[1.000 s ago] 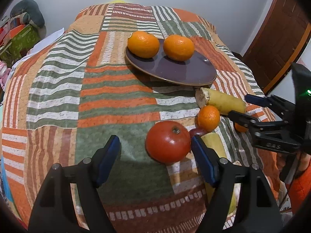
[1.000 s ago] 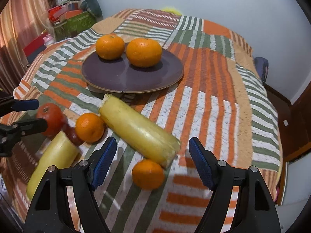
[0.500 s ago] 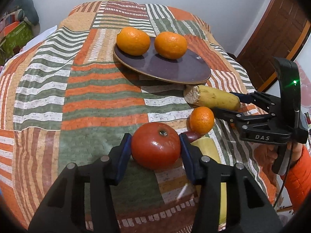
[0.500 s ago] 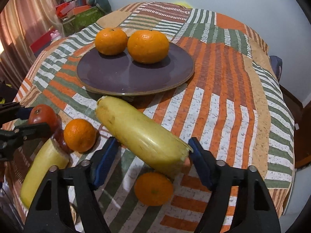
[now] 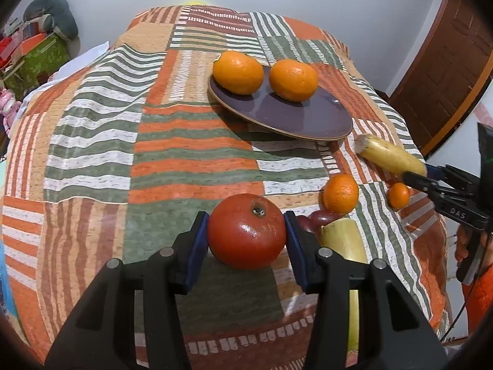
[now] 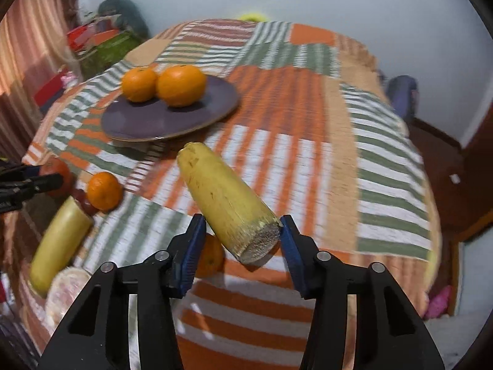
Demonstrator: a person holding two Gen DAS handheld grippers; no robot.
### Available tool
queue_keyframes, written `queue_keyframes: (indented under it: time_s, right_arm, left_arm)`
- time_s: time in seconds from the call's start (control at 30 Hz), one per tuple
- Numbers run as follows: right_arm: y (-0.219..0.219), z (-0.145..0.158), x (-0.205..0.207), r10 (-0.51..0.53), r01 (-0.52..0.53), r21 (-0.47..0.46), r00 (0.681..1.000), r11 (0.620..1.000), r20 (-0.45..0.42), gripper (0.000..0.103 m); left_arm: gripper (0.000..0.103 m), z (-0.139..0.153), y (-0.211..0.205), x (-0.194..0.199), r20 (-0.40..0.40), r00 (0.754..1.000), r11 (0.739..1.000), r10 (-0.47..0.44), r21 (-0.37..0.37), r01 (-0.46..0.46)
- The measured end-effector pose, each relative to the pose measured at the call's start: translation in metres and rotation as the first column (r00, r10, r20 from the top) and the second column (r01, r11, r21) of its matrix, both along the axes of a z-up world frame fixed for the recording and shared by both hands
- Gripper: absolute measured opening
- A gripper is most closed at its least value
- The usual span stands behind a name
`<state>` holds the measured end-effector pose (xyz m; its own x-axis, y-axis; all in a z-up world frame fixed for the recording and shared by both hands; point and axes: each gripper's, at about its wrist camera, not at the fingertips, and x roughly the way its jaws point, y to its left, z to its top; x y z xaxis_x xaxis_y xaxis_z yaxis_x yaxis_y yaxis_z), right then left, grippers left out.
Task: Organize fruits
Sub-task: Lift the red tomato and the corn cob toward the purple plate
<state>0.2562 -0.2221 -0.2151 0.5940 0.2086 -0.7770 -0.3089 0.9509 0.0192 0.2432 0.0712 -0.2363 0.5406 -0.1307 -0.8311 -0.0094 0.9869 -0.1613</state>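
Observation:
My left gripper (image 5: 246, 231) is shut on a red tomato-like fruit (image 5: 246, 231), low over the striped quilt. My right gripper (image 6: 242, 237) is shut on the cut end of a long yellow fruit (image 6: 222, 197) and holds it tilted above the quilt; it also shows in the left wrist view (image 5: 389, 155). A dark purple plate (image 5: 295, 117) behind holds two oranges (image 5: 238, 72) (image 5: 292, 80). A small orange (image 5: 340, 192) and another yellow fruit (image 5: 345, 240) lie right of the tomato. A smaller orange (image 6: 211, 254) lies under the right gripper.
The striped quilt (image 5: 123, 141) covers a bed. A peeled pale citrus (image 6: 66, 293) lies at the quilt's near left edge in the right wrist view. A small dark red fruit (image 5: 320, 217) sits between tomato and orange. Boxes and clutter (image 5: 34, 52) stand far left; a wooden door (image 5: 446, 71) right.
The left jaws closed on the tomato. The right jaws closed on the yellow fruit's end and lifted it off the quilt.

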Motion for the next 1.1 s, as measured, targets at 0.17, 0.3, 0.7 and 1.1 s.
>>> queue_keyframes:
  time_s: [0.17, 0.3, 0.7, 1.1]
  right_arm:
    - [-0.014, -0.003, -0.018, -0.021, 0.02, -0.011, 0.999, 1.0, -0.024, 0.04]
    - [-0.016, 0.0, -0.023, -0.011, 0.01, -0.02, 0.998, 1.0, -0.054, 0.04]
    - [0.011, -0.004, 0.015, 0.049, -0.051, -0.03, 0.997, 0.998, -0.058, 0.043]
    - [0.009, -0.012, 0.025, 0.014, -0.015, -0.017, 0.999, 1.0, -0.039, 0.037]
  left_arm:
    - [0.048, 0.001, 0.001, -0.005, 0.0, 1.0, 1.0, -0.002, 0.01, 0.002]
    - [0.048, 0.0, -0.001, -0.007, -0.001, 1.0, 1.0, -0.008, 0.019, 0.008]
    - [0.048, -0.001, -0.004, 0.001, 0.005, 1.0, 1.0, -0.013, 0.028, 0.013]
    - [0.048, 0.008, -0.003, 0.009, 0.033, 0.999, 1.0, -0.012, 0.024, 0.012]
